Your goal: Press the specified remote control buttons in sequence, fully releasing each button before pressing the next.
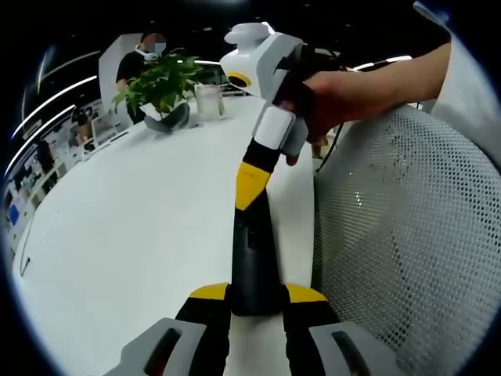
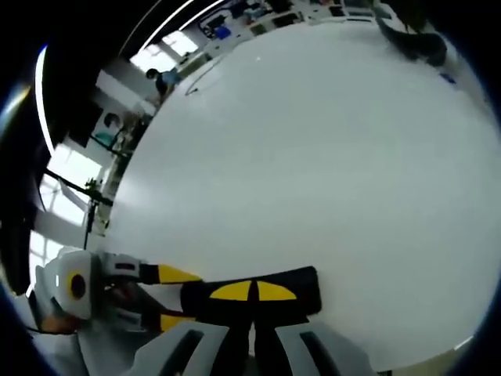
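Observation:
A dark remote control (image 1: 252, 262) stands lengthwise on the white table (image 1: 133, 227), its near end clamped between the yellow tips of my left gripper (image 1: 257, 296). My right gripper (image 1: 250, 186), held by a hand, comes down from the upper right with its jaws together, the yellow tip touching the remote's far end. In the right gripper view the right gripper (image 2: 253, 291) is shut, tips lying over the black remote (image 2: 304, 301). The left gripper (image 2: 174, 298) holds the remote's end from the left.
A potted plant (image 1: 160, 82) and a glass jar (image 1: 209, 100) stand at the table's far edge. A white mesh chair back (image 1: 407, 235) rises close on the right. Bare table (image 2: 313, 157) stretches beyond the remote. A person stands in the background.

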A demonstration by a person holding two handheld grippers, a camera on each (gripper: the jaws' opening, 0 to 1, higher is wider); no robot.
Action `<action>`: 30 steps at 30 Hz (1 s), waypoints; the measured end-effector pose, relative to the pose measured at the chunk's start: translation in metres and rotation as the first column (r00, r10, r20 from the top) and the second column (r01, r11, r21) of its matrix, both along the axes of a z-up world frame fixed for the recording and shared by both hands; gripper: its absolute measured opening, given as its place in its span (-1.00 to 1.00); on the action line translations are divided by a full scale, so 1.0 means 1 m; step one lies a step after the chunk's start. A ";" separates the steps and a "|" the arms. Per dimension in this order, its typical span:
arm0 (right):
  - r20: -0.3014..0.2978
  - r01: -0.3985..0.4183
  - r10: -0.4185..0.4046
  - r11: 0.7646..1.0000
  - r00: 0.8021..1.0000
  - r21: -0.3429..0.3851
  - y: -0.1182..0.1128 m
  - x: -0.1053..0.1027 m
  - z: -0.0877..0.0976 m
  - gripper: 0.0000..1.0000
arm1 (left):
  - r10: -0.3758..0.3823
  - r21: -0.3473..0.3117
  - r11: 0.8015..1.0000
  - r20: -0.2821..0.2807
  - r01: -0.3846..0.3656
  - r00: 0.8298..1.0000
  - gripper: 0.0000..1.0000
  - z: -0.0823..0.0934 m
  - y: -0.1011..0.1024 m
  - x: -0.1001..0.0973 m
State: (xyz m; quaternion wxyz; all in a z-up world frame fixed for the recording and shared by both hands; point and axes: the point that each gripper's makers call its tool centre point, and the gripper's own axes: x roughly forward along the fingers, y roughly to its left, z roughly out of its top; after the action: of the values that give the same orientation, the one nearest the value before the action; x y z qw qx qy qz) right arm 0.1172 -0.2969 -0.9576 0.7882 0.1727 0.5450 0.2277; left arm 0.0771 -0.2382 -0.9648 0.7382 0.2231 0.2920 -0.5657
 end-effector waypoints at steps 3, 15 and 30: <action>0.006 -0.003 0.003 1.000 1.000 -0.005 0.000 0.000 0.000 -1.00 | 0.000 0.000 1.000 0.000 0.000 1.000 -0.50 0.000 0.000 0.000; 0.010 0.014 -0.014 1.000 1.000 0.005 0.000 0.000 0.000 -1.00 | 0.002 -0.003 1.000 0.000 -0.002 1.000 -0.51 0.000 0.000 0.000; 0.020 -0.021 0.021 1.000 1.000 -0.016 0.001 -0.001 0.002 -1.00 | 0.001 -0.002 1.000 0.002 -0.001 1.000 -0.51 0.000 0.000 -0.001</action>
State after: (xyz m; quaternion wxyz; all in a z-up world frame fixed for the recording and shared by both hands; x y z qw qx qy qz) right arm 0.1161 -0.2956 -0.9561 0.7925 0.1583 0.5407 0.2335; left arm 0.0765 -0.2384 -0.9647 0.7388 0.2229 0.2909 -0.5655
